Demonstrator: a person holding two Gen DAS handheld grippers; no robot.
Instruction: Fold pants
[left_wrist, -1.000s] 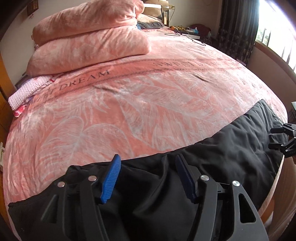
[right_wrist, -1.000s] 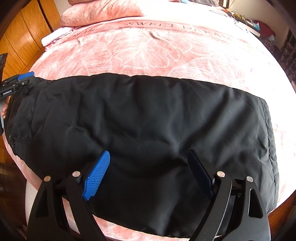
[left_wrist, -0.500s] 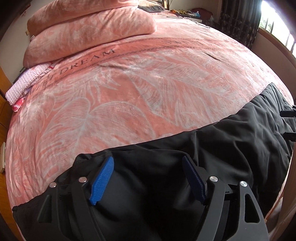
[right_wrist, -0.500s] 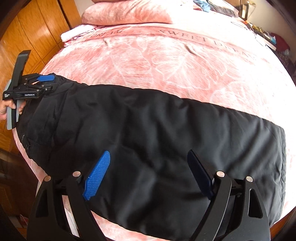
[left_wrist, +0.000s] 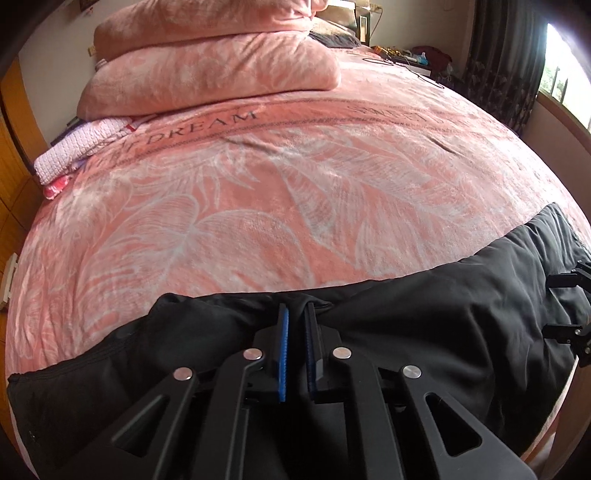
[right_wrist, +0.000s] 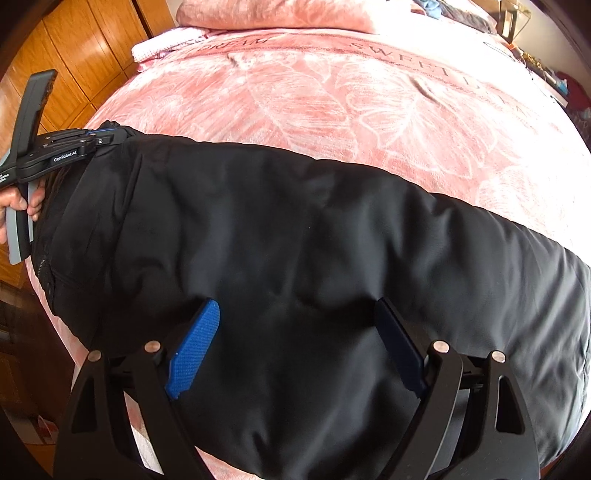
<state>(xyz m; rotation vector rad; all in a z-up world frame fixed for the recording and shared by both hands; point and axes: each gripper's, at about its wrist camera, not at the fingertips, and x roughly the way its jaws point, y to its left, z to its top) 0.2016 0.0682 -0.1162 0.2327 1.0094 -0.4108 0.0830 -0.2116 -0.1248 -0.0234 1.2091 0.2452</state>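
Pinching the pants (left_wrist: 424, 332) at their far edge near the waist end: left gripper (left_wrist: 296, 314) is clamped tight on a ridge of black cloth, likely as the anchor for a fold. Right gripper (right_wrist: 295, 325) hangs over the legs, jaws spread wide, gripping nothing. Pants lie flat along the near edge of the pink bed (left_wrist: 258, 206)

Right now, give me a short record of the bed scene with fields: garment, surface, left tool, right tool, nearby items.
garment: black pants, spread flat along the near edge
surface: pink bedspread
left tool: shut on a pinch of the pants
right tool: open above the pants, gripping nothing
nearby items: pink pillows stacked at the far end
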